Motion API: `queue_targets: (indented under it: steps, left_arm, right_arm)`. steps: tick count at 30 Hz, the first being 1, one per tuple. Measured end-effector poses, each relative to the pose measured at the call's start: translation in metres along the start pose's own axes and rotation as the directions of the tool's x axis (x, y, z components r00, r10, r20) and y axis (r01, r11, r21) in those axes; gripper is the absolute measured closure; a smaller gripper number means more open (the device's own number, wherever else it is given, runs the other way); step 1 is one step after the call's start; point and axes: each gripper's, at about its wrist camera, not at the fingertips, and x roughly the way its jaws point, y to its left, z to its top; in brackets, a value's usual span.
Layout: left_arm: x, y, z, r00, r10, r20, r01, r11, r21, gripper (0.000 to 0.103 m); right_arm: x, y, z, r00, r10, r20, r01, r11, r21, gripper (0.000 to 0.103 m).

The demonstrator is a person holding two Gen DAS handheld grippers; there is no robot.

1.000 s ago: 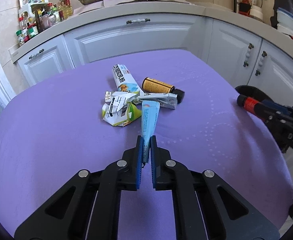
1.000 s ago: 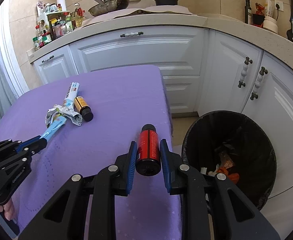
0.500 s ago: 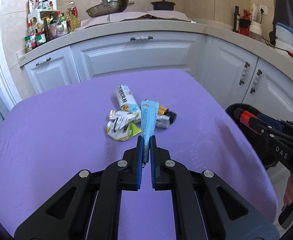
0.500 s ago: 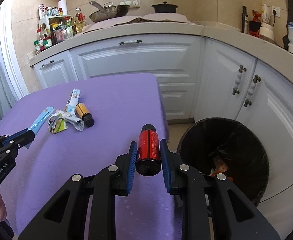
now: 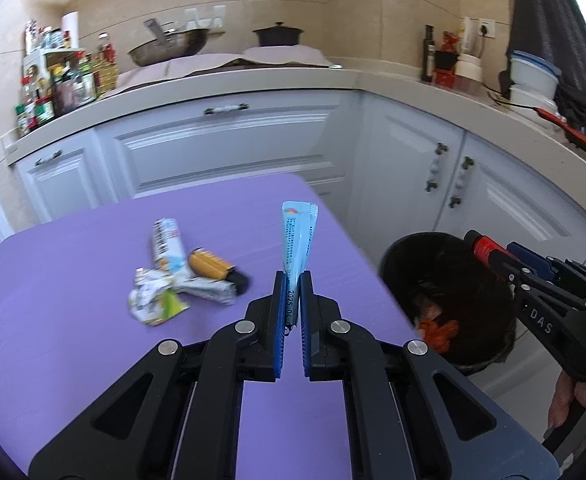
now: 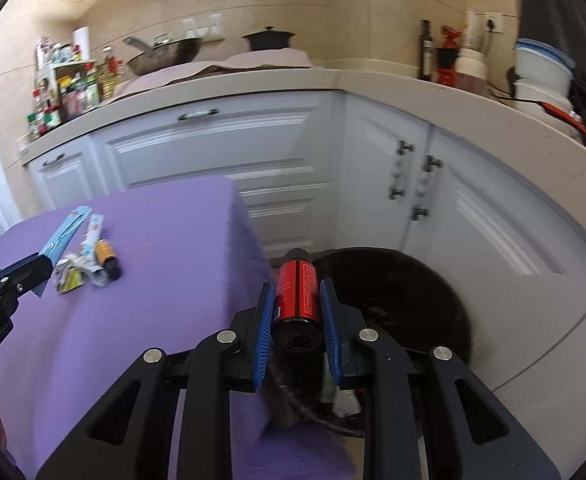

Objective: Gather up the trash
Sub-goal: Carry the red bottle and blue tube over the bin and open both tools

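I have the red bottle clamped between the right gripper pads, black cap pointing away from me, held over the near rim of the black trash bin, which sits on the floor just right of the table. My left gripper is pinched tight on the lower end of a light-blue sachet, which stands up and away above the purple tablecloth. On the cloth, left of that sachet, lie more pieces: a crumpled wrapper, a white tube and a yellow bottle with a black cap, all touching in one cluster. White cabinets stand on the far side.
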Motion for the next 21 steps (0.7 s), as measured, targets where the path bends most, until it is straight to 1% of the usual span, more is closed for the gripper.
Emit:
queue_targets:
  steps: [9, 17, 21]
  left_arm:
    - [0.025, -0.059, 0.004, 0.999, -0.05, -0.02, 0.051, 0.997, 0.061, 0.096]
    - [0.056, -0.107, 0.003, 0.997, -0.065, -0.048, 0.07, 0.991, 0.115, 0.096]
    - [0.075, -0.124, 0.002, 0.995, -0.063, -0.08, 0.073, 0.989, 0.129, 0.096]
  right_arm:
    - [0.004, -0.046, -0.001, 0.996, -0.084, 0.02, 0.083, 0.995, 0.049, 0.079]
    - [0.019, -0.073, -0.005, 0.994, -0.111, 0.012, 0.109, 0.991, 0.077, 0.079]
    - [0.029, -0.085, -0.008, 0.993, -0.116, 0.002, 0.116, 0.99, 0.084, 0.079]
